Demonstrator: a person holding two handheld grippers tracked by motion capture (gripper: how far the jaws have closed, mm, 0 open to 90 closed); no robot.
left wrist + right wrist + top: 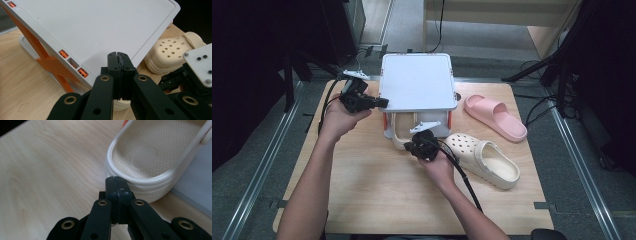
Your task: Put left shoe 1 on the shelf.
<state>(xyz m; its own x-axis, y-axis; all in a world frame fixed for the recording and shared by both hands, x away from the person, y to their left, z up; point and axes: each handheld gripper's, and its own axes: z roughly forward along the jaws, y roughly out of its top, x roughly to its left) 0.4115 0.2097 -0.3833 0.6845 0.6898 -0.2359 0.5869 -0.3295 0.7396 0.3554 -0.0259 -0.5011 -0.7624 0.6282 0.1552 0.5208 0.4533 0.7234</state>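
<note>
From the high view, my left gripper [382,102] rests against the left edge of the white shoe rack [418,80], its fingers clenched on nothing and steadying the frame. My right gripper [414,147] sits at the rack's open front, where a cream clog [398,136] pokes out heel-first from the lower tier. Its mate, the perforated cream clog [484,159], lies on the counter [362,190] just right of my hand, and a pink slide sandal [496,116] lies beyond it, near the rack's right side.

In the left gripper view, my fingers [119,67] are pressed together over the rack's top panel [95,27]. It is smooth, matte white plastic with a shallow raised rim, carried on orange cross-braces [50,62] with small orange clips along the edge. The perforated clog's rounded toe [171,53], dotted with vent holes, shows past the panel's corner.

In the right gripper view, my fingers [117,191] are shut and empty, their tips touching the ribbed outer rim of the tucked clog's heel [140,186]. The footbed is pebbled with fine dots, the wall thick, soft-looking foam. The counter is pale wood grain, likely slick enough for sliding.

I judge the step to be nudging this clog fully under the shelf. To do it well I should push low and square on the heel's middle so it does not swivel, and keep bracing the rack with my left.
</note>
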